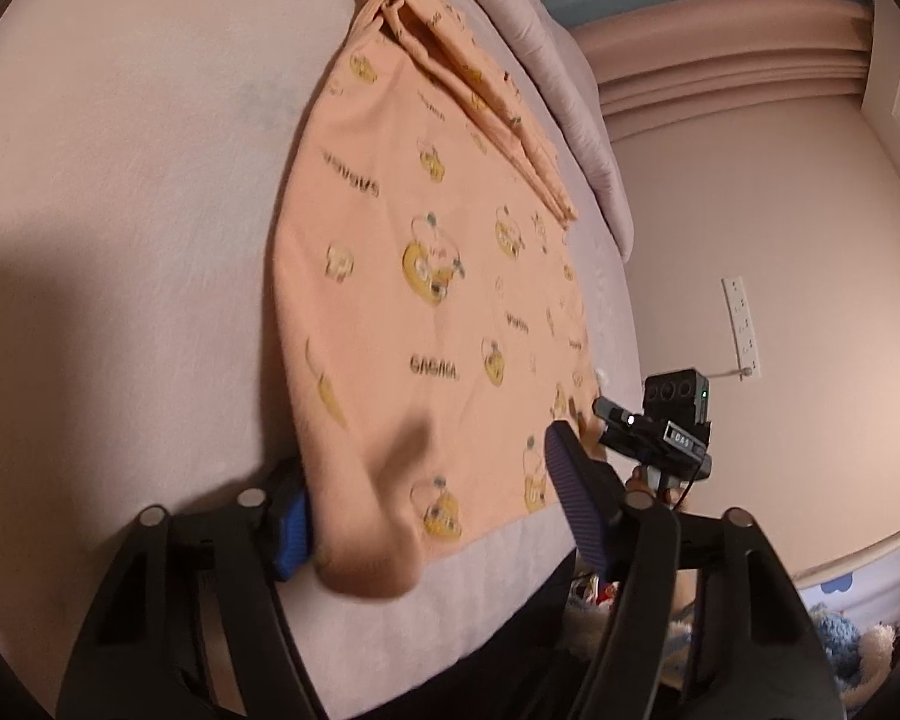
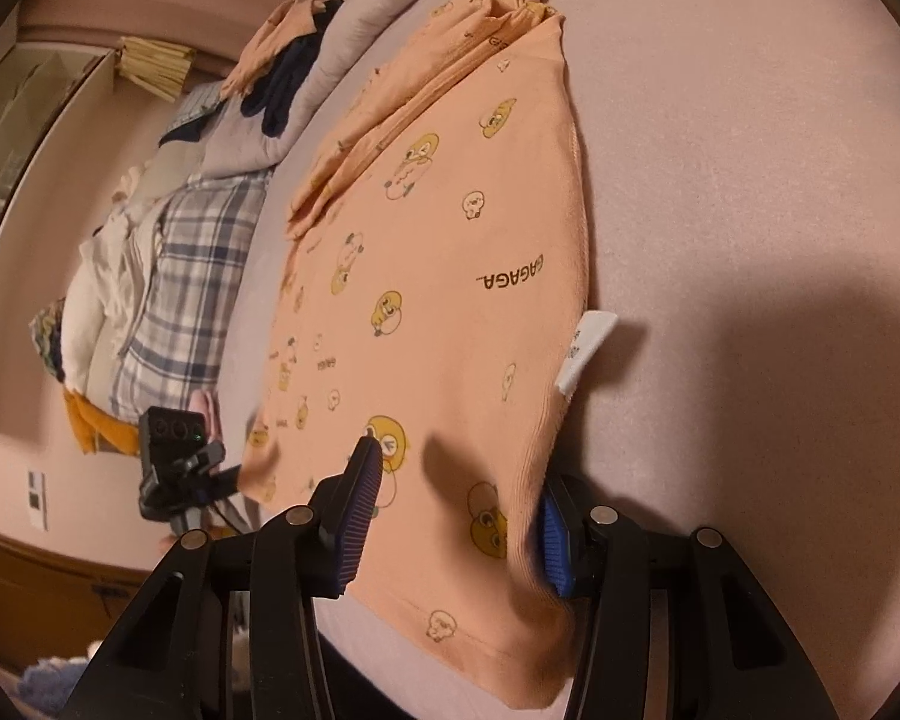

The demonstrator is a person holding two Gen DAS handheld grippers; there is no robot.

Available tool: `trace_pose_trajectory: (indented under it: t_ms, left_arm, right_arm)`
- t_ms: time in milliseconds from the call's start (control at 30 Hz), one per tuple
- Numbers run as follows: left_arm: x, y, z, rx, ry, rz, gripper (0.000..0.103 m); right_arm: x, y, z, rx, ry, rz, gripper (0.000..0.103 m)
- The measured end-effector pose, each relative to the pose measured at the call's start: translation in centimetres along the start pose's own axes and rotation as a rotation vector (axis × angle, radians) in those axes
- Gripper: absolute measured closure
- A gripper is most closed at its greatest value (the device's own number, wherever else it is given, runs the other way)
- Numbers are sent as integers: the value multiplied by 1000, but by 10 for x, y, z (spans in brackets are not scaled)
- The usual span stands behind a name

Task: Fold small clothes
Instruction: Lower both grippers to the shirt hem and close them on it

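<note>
1. A small peach shirt (image 2: 450, 276) printed with yellow cartoon figures lies spread on a pale bed (image 1: 120, 210), its hem at the near edge and its bunched sleeves and neck at the far end; the long axis runs straight away from both sets of fingers.

2. The left gripper (image 1: 432, 516) straddles the near left corner of the hem. Its fingers stand wide apart, one blue pad (image 1: 291, 534) just under the lifted cloth edge and the other over the printed face. The corner bulges up between them, but whether it is pinched cannot be told; the jaws look parted, not clamped.

3. The right gripper (image 2: 456, 510) straddles the opposite near corner in the same way, its fingers spread with the ribbed hem edge rising between them. Here too the cloth sits between the pads rather than visibly squeezed.

4. Both hands are about equally near the hem, one at each corner, so a fold would likely carry the near edge toward the far neck end.

5. Only the right wrist view shows a white care label (image 2: 588, 354) sticking out from the shirt's right side seam, and a heap of other clothes (image 2: 168, 276), plaid among them, lying beyond the shirt's left side.

6. Only the left wrist view shows a wall socket strip (image 1: 743, 330) on the pink wall past the bed's right edge, and blue fluffy fabric (image 1: 834, 636) low at the right.
</note>
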State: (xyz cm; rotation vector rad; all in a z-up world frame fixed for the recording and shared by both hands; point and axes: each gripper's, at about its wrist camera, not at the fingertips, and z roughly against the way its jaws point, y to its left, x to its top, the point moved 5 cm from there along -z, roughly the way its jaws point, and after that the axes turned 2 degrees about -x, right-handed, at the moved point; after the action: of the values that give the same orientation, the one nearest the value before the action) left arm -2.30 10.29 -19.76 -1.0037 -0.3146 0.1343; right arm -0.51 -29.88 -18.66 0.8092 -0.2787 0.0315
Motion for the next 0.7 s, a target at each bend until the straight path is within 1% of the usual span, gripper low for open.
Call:
trace_pose_trajectory:
  t_ms: [33, 133, 167, 200, 267, 300, 333, 367, 400, 433, 467, 500, 600, 633, 700]
  left_arm:
    - [-2, 2, 2, -1, 2, 3, 41]
    - [-3, 8, 6, -4, -10, 28, 52]
    - [-3, 11, 6, 1, -11, 38, 57]
    - [-3, 12, 7, 6, -7, 40, 63]
    - [-6, 12, 8, 26, 8, 35, 68]
    - [-8, 12, 9, 35, 16, 26, 70]
    - [-9, 13, 10, 39, 16, 22, 72]
    - [-10, 14, 10, 42, 8, 24, 76]
    - [-7, 16, 8, 40, 1, 32, 81]
    - [-7, 20, 9, 38, -8, 44, 85]
    - [-7, 24, 9, 40, -16, 61, 93]
    - [-7, 26, 8, 41, -18, 68, 96]
    - [-8, 23, 9, 61, -17, 32, 96]
    - [-7, 23, 9, 70, -18, 29, 96]
    - [-5, 22, 9, 79, -25, 29, 96]
  right_arm:
    - [-2, 1, 1, -4, 9, 9, 53]
    - [-5, 1, 2, -10, 12, 21, 53]
    - [-6, 1, 1, -16, 10, 21, 55]
    - [-6, 2, 1, -31, 15, 27, 59]
    - [-9, 4, 0, -43, 30, 38, 64]
    - [-11, 4, 1, -48, 36, 42, 69]
    - [-13, 4, 1, -59, 38, 47, 72]
    - [-14, 2, 2, -67, 35, 47, 78]
    - [-15, 1, 1, -72, 29, 43, 85]
    - [-15, -2, 0, -78, 23, 34, 88]
    - [-15, -4, 0, -80, 18, 22, 94]
    - [-14, -4, -1, -77, 14, 16, 95]
    - [-16, 1, -1, -95, 6, 52, 96]
    - [-15, 3, -1, -88, 4, 53, 96]
    - [-14, 7, 0, -45, -10, 39, 97]
